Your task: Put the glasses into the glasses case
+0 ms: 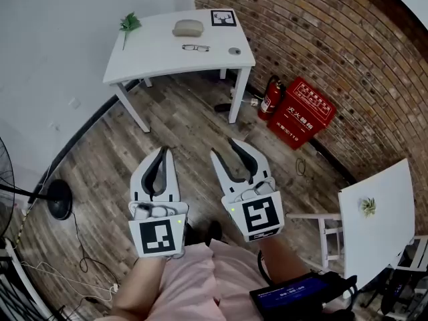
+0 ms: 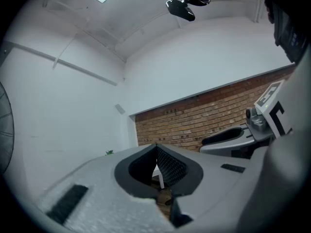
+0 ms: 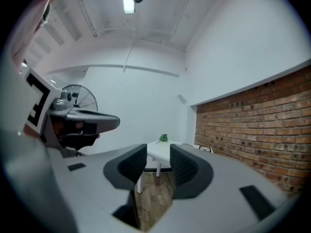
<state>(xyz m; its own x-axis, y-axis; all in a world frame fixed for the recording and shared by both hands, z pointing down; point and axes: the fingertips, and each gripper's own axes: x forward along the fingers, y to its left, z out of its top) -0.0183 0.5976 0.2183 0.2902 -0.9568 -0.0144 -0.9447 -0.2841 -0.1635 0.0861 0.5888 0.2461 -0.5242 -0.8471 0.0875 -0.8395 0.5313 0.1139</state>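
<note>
On the far white table (image 1: 154, 55) lie a beige glasses case (image 1: 188, 27) and, just in front of it, a pair of dark-rimmed glasses (image 1: 195, 47). Both grippers hang over the wooden floor, well short of the table and pointing toward it. My left gripper (image 1: 163, 151) has its tips together and holds nothing; in its own view the jaws meet at the tip (image 2: 156, 148). My right gripper (image 1: 224, 148) stands open and empty, with a clear gap between its pads (image 3: 158, 161). The table (image 3: 163, 150) shows beyond that gap.
A green sprig (image 1: 129, 23), a marker card (image 1: 223, 18) and a small round object (image 1: 233, 51) share the table. A fire extinguisher (image 1: 270, 97) and a red box (image 1: 301, 112) stand by the brick wall. A fan (image 1: 40, 196) stands left, and a second white table (image 1: 384, 199) right.
</note>
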